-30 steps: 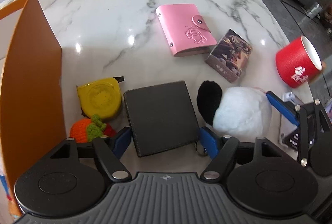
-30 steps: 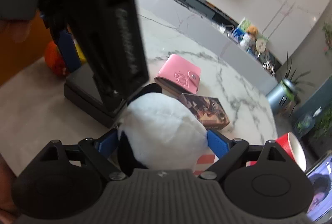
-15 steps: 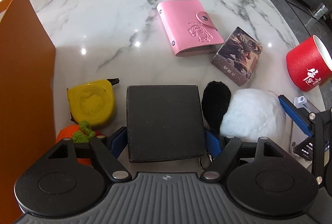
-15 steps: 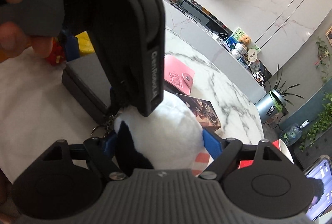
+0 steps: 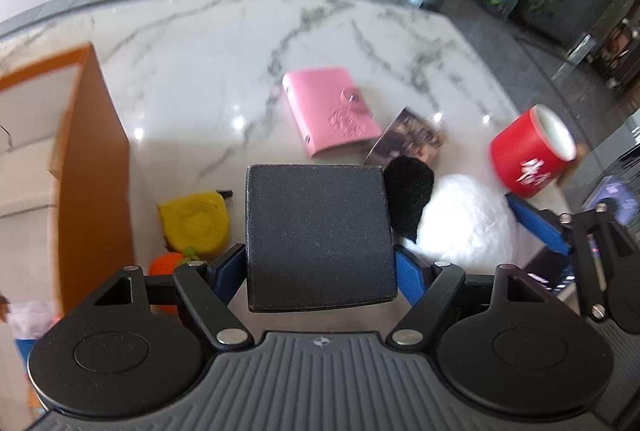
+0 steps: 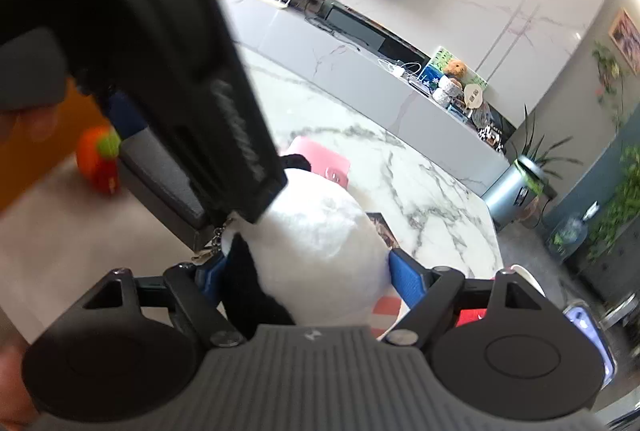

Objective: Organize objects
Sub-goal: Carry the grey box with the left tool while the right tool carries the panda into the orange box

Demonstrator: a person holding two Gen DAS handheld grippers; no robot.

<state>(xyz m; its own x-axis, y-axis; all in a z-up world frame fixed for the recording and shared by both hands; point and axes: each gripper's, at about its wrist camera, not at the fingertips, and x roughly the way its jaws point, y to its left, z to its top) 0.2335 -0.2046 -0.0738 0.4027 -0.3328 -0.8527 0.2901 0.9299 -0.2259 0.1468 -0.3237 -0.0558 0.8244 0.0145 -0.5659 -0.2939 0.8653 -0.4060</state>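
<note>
Pink wallet point(image 5: 330, 110), red mug point(image 5: 530, 154), white grey-veined table point(image 5: 200, 43), seemingly black box point(image 5: 318, 235).

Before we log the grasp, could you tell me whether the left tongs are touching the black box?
Touching. In the left wrist view, the left tongs have both blue fingers pressed against the sides of the black box, with no gap visible on either side.

My left gripper point(image 5: 320, 267) clamps the flat black box point(image 5: 318, 237); my right gripper point(image 6: 304, 271) squeezes the white-and-black plush ball point(image 6: 316, 251), both beside each other above the marble table point(image 5: 192, 71).
</note>
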